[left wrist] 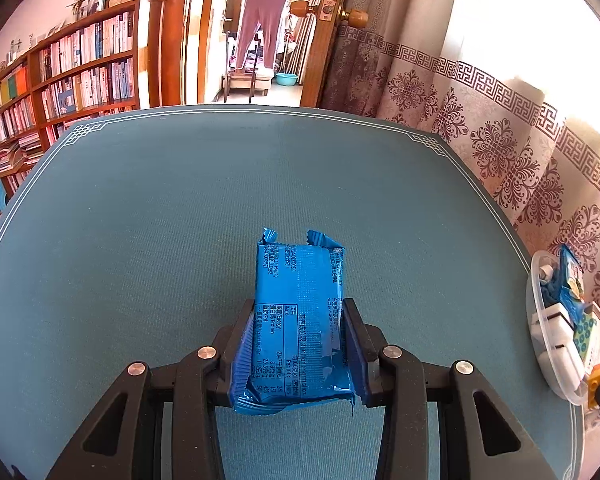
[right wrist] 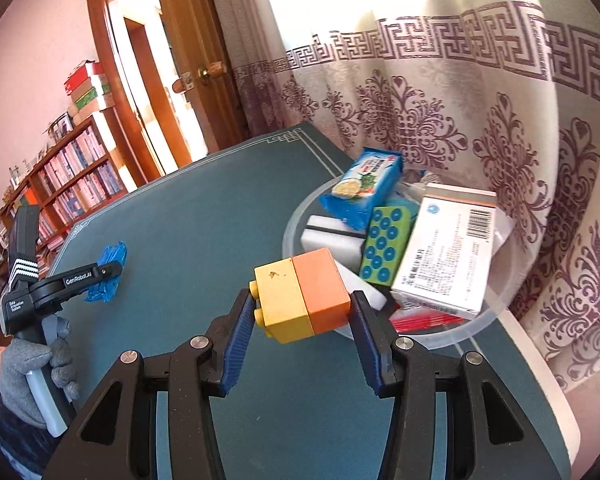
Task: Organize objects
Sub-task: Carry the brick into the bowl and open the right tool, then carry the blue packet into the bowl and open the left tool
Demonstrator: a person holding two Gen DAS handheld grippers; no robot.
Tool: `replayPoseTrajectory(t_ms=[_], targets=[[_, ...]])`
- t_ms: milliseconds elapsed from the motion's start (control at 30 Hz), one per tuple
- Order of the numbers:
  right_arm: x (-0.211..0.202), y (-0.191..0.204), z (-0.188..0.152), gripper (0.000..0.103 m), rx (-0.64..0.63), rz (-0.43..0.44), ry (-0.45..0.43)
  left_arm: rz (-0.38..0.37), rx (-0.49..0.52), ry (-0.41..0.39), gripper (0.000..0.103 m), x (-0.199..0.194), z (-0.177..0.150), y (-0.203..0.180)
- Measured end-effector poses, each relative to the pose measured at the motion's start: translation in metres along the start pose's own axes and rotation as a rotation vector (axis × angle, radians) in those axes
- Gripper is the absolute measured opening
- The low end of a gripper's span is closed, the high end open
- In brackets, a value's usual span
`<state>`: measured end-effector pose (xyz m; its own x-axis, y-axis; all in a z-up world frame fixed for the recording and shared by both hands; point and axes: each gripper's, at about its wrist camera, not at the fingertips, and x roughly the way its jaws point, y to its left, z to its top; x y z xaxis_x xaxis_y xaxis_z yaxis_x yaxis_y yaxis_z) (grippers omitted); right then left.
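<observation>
Teal tabletop (left wrist: 180, 208) with a white line border, backed by a patterned curtain (left wrist: 500, 128) along the right, a wooden bookshelf (left wrist: 60, 80) at left and an open doorway (left wrist: 260, 40) beyond the far edge. Left tongs (left wrist: 300, 320) clenched on a blue snack packet (left wrist: 300, 320), nutrition table facing up, both pads pressed against its sides; from the right wrist view, same packet (right wrist: 106, 276) seen low over the mat at far left, whether touching the surface or just above it cannot be told. Gray-gloved hand (right wrist: 36, 376) wrapped around the left tool's handle. Right tongs (right wrist: 302, 308) bracketing a yellow and orange block (right wrist: 302, 300), yellow half with studs toward the left pad; blue pads close at both sides, contact not clear, so grasping or merely framing cannot be told. Block positioned at the near rim of a clear plastic bowl (right wrist: 460, 332) by the curtain. Inside the bowl: a blue biscuit packet (right wrist: 364, 188) leaning at the back, a white sponge (right wrist: 332, 240), a green box with blue dots (right wrist: 386, 246), a white medicine box with barcode (right wrist: 448, 252), and something red beneath, too hidden to identify. Same bowl (left wrist: 540, 344) visible at the right edge of the left wrist view.
</observation>
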<state>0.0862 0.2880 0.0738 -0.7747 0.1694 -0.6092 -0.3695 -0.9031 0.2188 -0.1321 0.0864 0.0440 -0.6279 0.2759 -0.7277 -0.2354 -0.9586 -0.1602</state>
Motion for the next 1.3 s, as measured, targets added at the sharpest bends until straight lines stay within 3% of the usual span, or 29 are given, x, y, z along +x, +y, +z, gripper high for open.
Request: replayPoseTrajectory(t_ms=[400, 800, 1033, 1300], targets=[[-0.003, -0.027, 0.039, 0.049, 0.009, -0.107, -0.084, -0.040, 0.071, 0.012, 0.043, -0.001, -0.010, -0.028], [0.052, -0.050, 0.081, 0.050, -0.007, -0.223, -0.067, -0.071, 0.110, 0.043, 0.043, 0.004, -0.018, -0.040], [0.052, -0.055, 0.082, 0.054, 0.008, -0.227, -0.074, -0.082, 0.121, 0.048, 0.043, 0.004, -0.020, -0.043], [0.014, -0.039, 0.059, 0.054, -0.045, -0.229, -0.139, -0.139, 0.146, 0.054, 0.043, -0.002, -0.025, -0.055]])
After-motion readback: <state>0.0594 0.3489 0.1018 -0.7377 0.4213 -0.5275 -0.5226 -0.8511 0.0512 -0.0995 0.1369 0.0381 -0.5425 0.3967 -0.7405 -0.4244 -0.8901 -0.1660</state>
